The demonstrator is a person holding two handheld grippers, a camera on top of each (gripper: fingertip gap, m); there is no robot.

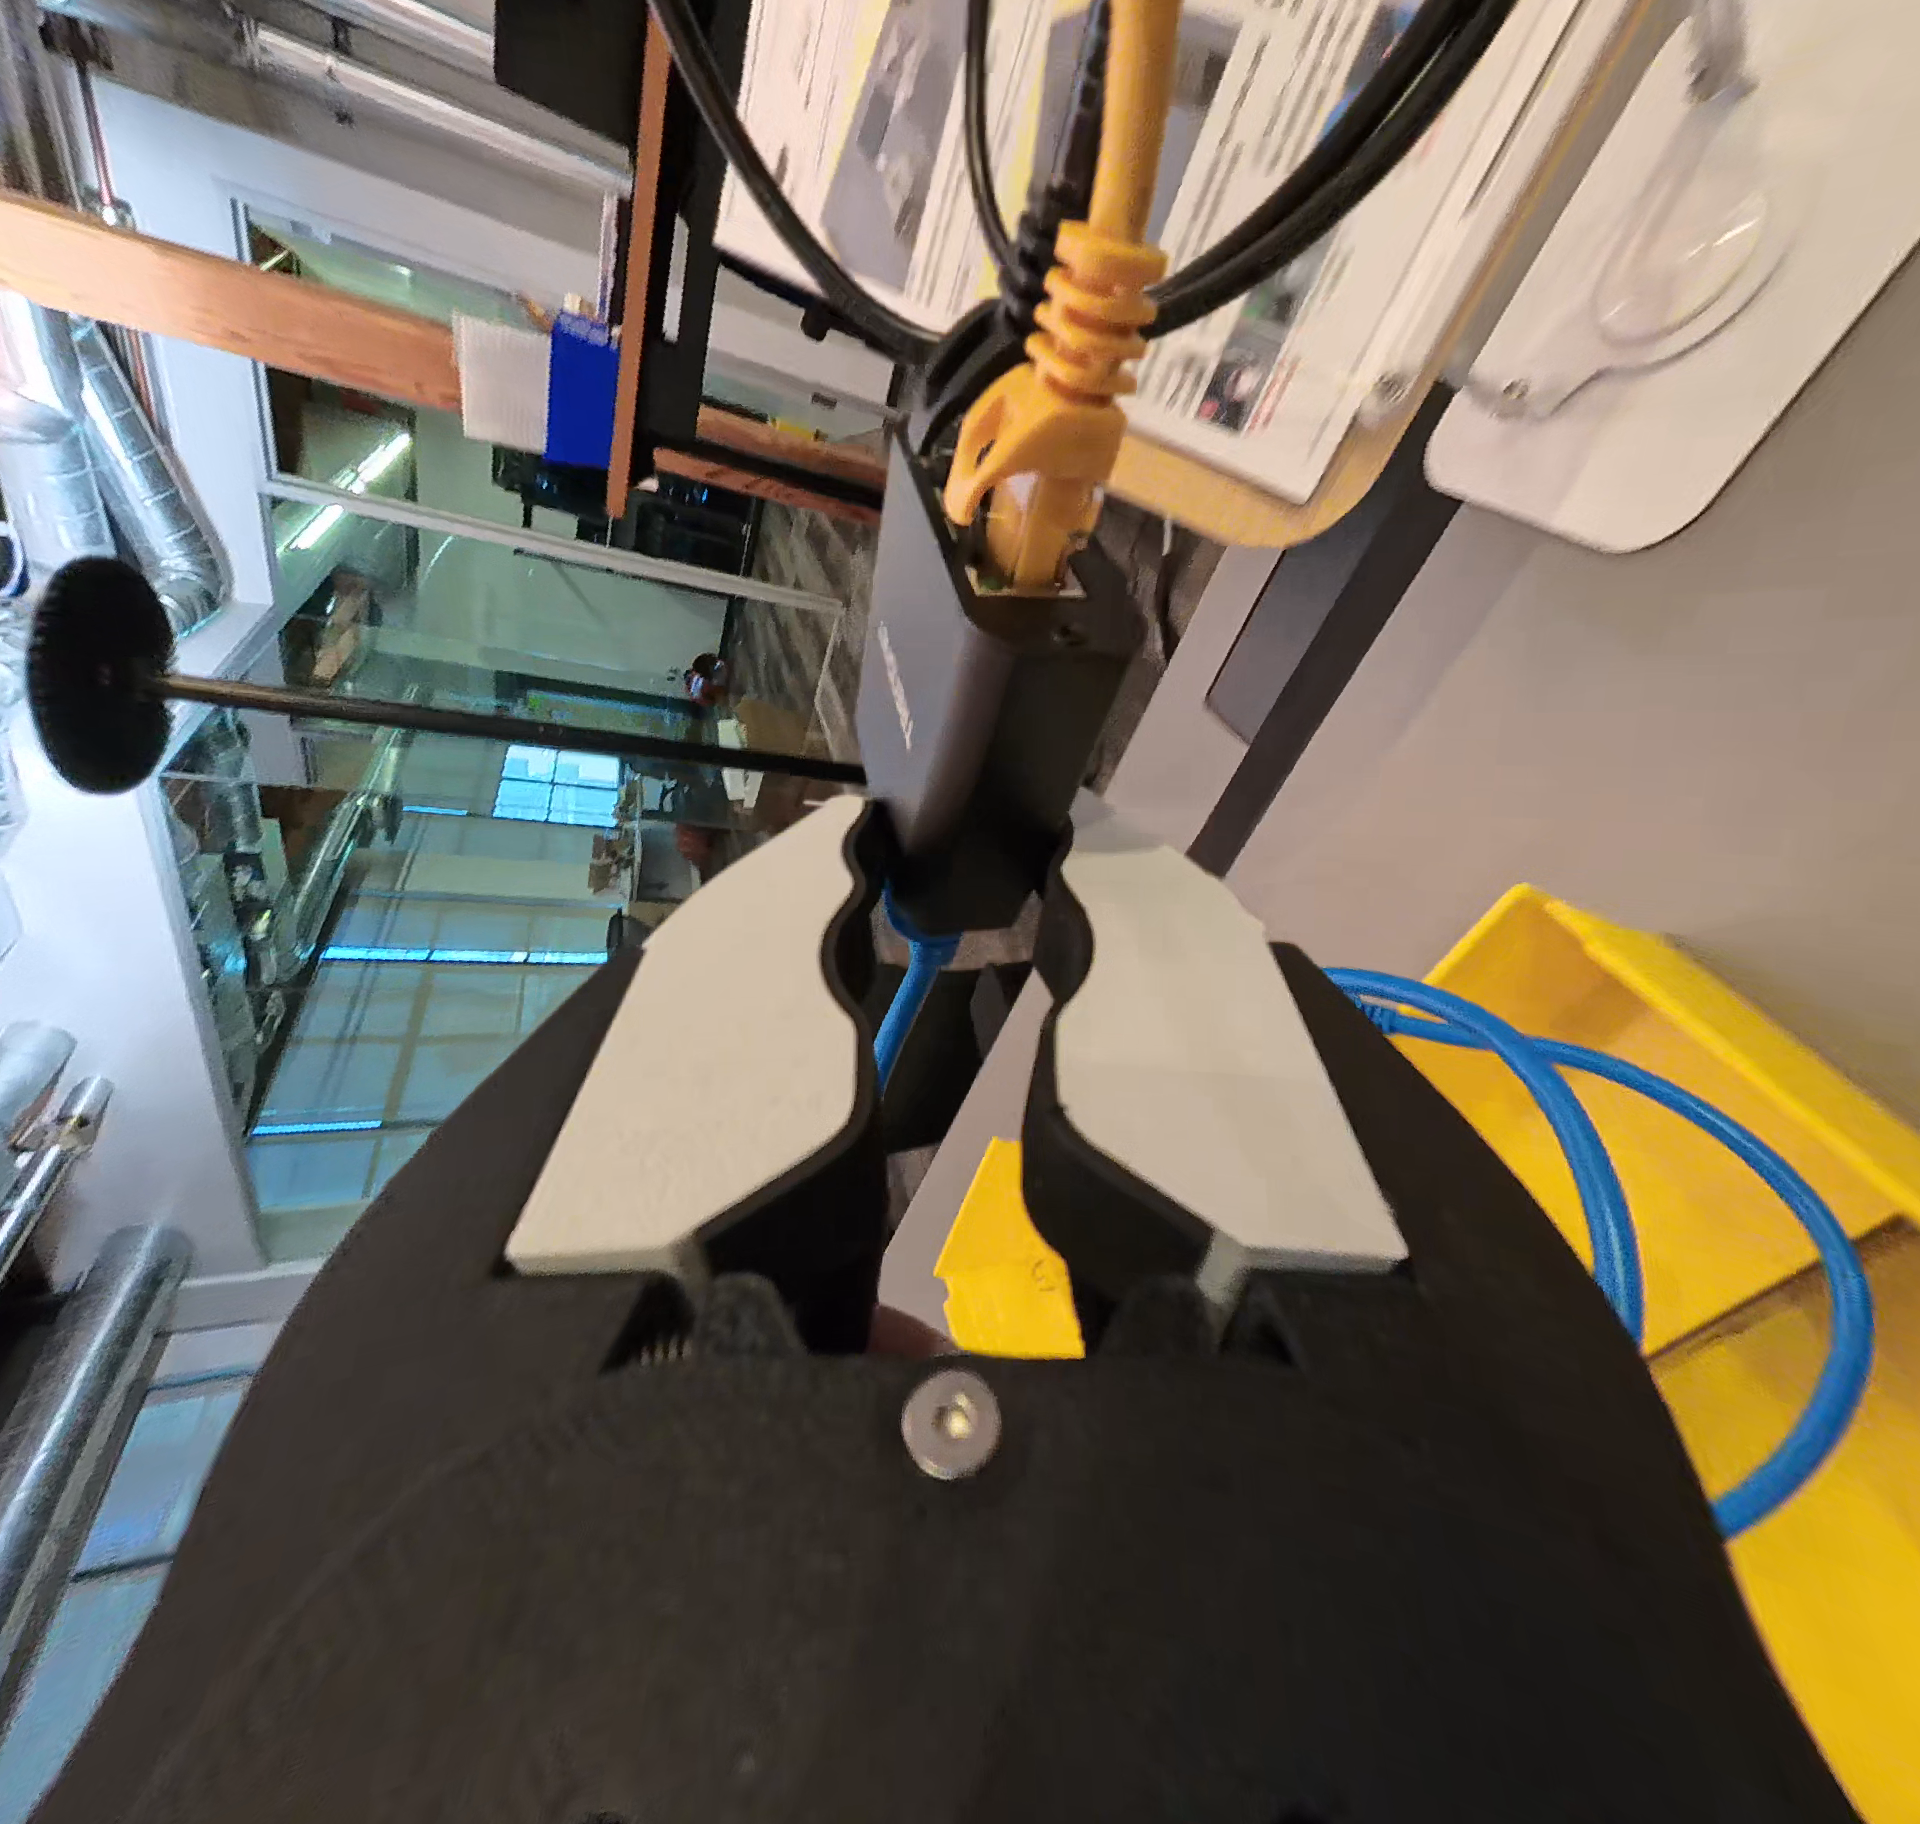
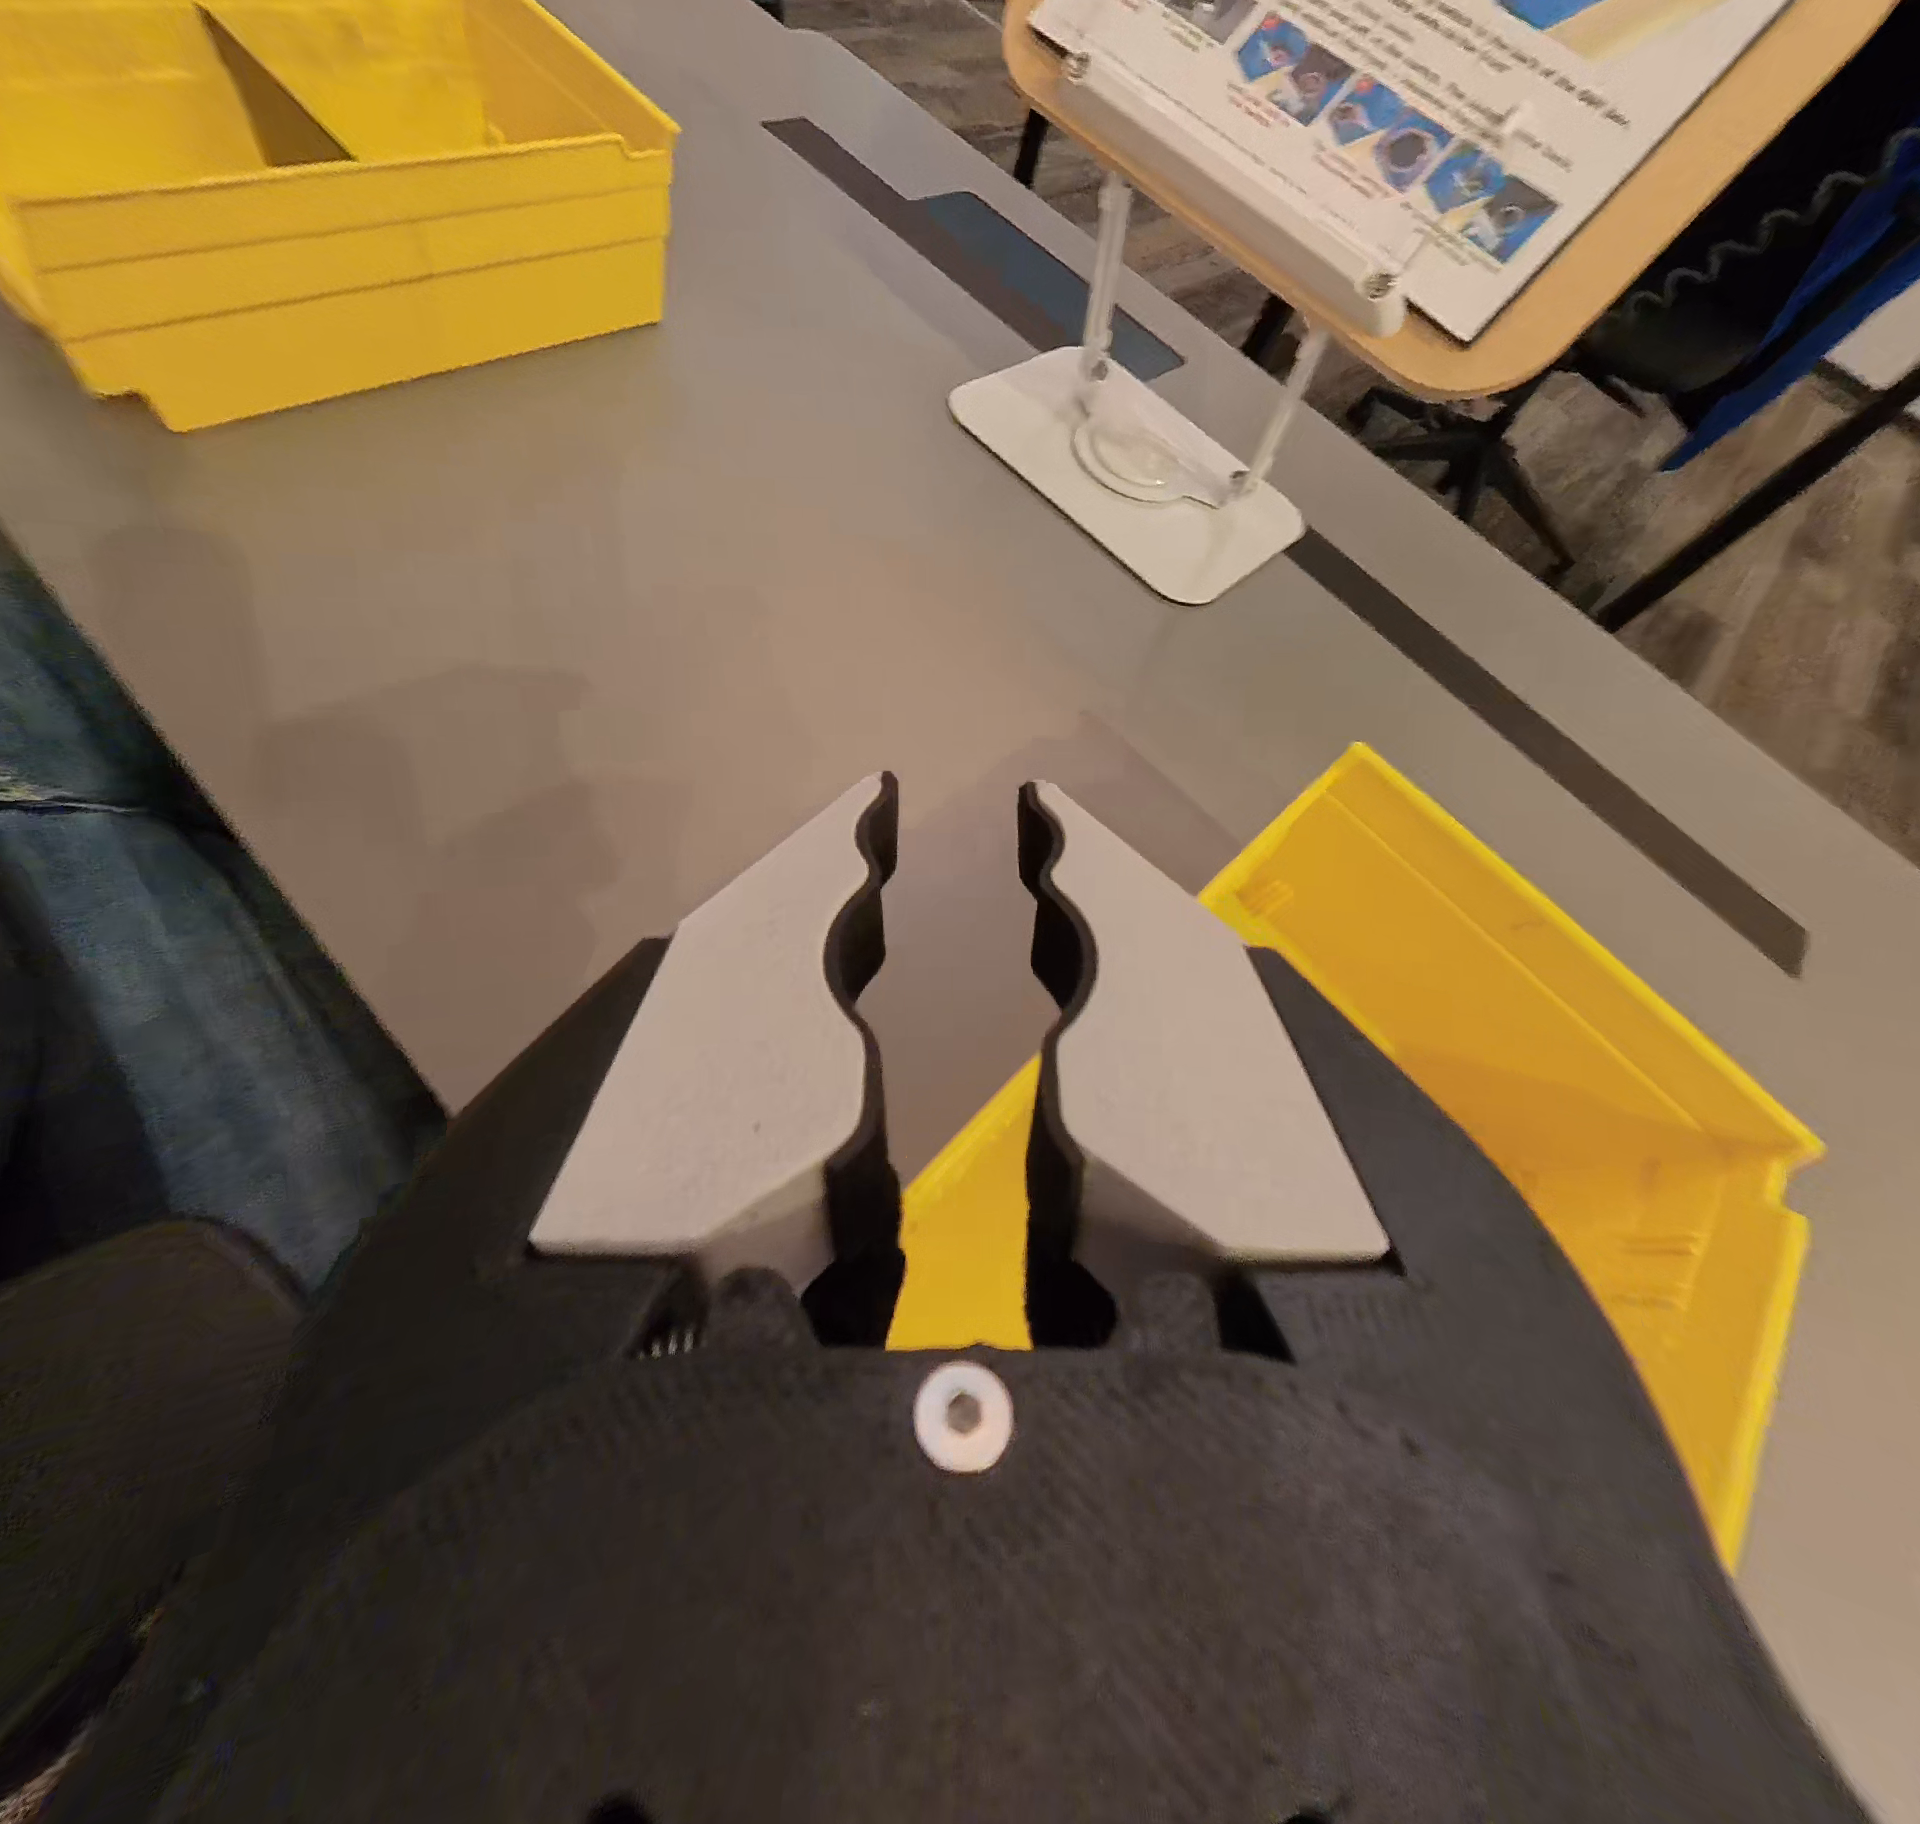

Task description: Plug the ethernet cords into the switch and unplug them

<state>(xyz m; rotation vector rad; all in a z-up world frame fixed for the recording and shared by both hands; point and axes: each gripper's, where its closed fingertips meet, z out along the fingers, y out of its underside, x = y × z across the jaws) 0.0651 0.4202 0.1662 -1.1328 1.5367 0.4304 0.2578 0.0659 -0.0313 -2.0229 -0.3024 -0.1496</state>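
Note:
In the left wrist view my left gripper point(image 1: 961, 839) is shut on the near end of a dark grey switch point(image 1: 982, 694) and holds it up in the air. An orange ethernet cord point(image 1: 1127, 112) is plugged into a port on the switch by its orange plug point(image 1: 1039, 455). Black cords point(image 1: 821, 247) also run to the switch's far end. A blue ethernet cord point(image 1: 1704, 1182) loops from under the switch to the right over a yellow bin point(image 1: 1662, 1026). In the right wrist view my right gripper point(image 2: 956, 798) is open and empty above the grey table point(image 2: 623, 579).
A clipboard stand point(image 2: 1340, 122) with an instruction sheet stands on a white base point(image 2: 1122, 475) at the table's far edge; it also shows in the left wrist view point(image 1: 1299, 216). Stacked yellow bins point(image 2: 343, 247) sit far left. Another yellow bin point(image 2: 1507, 1099) lies under my right gripper. Tip to tip, the grippers are about 45 cm apart.

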